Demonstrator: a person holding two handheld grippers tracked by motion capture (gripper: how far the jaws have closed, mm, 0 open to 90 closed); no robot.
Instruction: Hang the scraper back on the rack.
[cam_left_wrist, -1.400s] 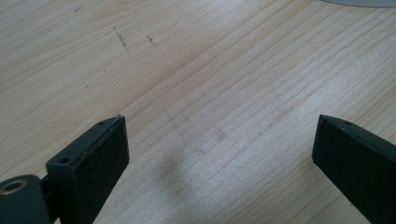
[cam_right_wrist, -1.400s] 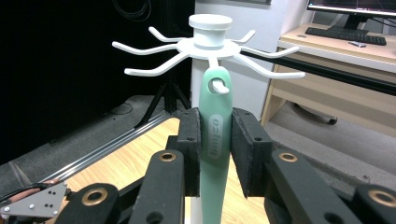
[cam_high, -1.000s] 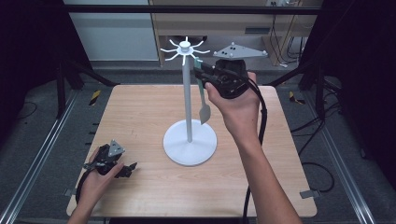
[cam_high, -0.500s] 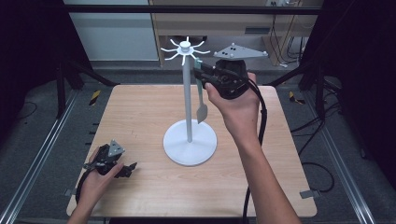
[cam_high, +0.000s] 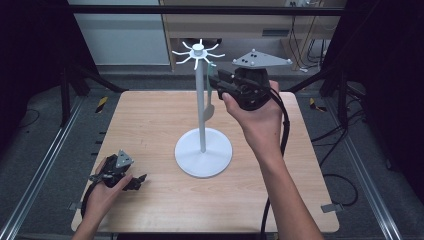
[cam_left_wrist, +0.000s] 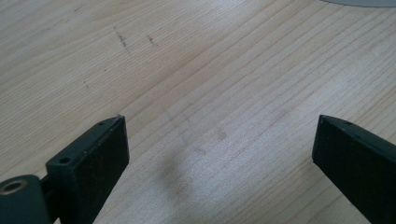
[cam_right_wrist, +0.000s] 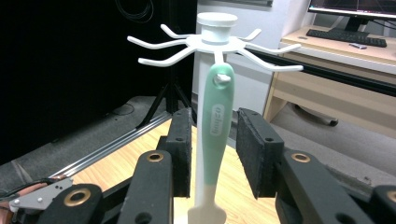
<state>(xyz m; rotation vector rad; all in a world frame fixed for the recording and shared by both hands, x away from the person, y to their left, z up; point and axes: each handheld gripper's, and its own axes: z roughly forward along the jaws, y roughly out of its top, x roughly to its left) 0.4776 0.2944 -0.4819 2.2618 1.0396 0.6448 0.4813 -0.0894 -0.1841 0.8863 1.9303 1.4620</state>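
One green-handled utensil (cam_right_wrist: 215, 135) hangs by its handle hole from a prong of the white spoked rack stand (cam_high: 202, 150) mid-table. Right tool (cam_right_wrist: 214, 149) brackets the handle, jaws apart, seemingly not yet pinching. Left tool (cam_left_wrist: 219, 154) rests spread over the wooden table (cam_high: 150, 115). Judged step: either grasping or releasing; grasping calls for closing, then lifting off the prong.

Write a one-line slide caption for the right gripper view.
Right gripper with jaws open either side of a green-handled utensil hanging from a hook of the white rack.

text: one embossed word on the green handle (cam_right_wrist: 215, 122) of the utensil hanging from the white rack (cam_right_wrist: 214, 41) | running lengthwise, too blurred to read | no other legible labels, numbers or signs
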